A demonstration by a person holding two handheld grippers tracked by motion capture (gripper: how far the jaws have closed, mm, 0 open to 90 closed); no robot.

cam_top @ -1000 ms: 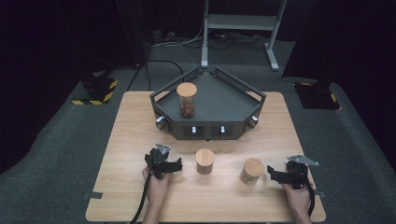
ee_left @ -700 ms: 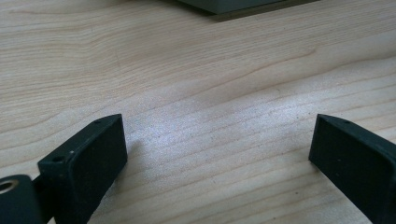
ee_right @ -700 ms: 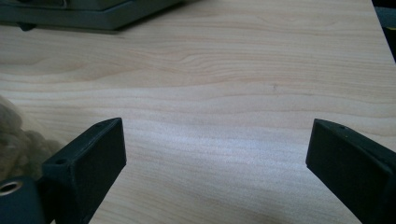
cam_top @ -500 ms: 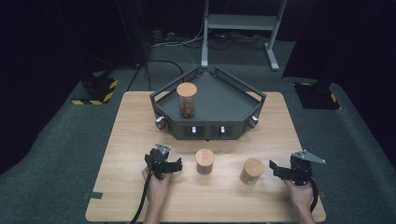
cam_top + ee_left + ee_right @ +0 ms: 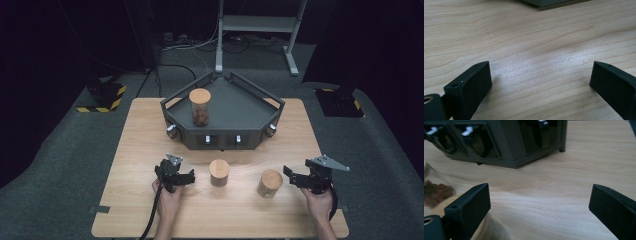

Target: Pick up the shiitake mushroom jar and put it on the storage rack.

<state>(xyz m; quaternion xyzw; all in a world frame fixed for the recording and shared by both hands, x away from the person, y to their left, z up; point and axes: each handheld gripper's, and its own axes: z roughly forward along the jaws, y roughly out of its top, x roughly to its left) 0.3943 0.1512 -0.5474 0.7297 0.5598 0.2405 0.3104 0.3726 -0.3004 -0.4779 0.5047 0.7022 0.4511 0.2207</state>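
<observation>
Right hand-held gripper [image 5: 295, 176] risen, jaws opening, empty; jar [image 5: 269, 183] beside.

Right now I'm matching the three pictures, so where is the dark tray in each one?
High view: the tray sits at centre, on the far half of the table.
Left gripper view: a grey sliver of the tray at the top edge.
Right gripper view: the tray's front wall across the top left.
Shared landmark: the wooden table under it.

Bright-lit table [image 5: 150, 140], dark surroundings, soft glare, blurred close-ups.
</observation>
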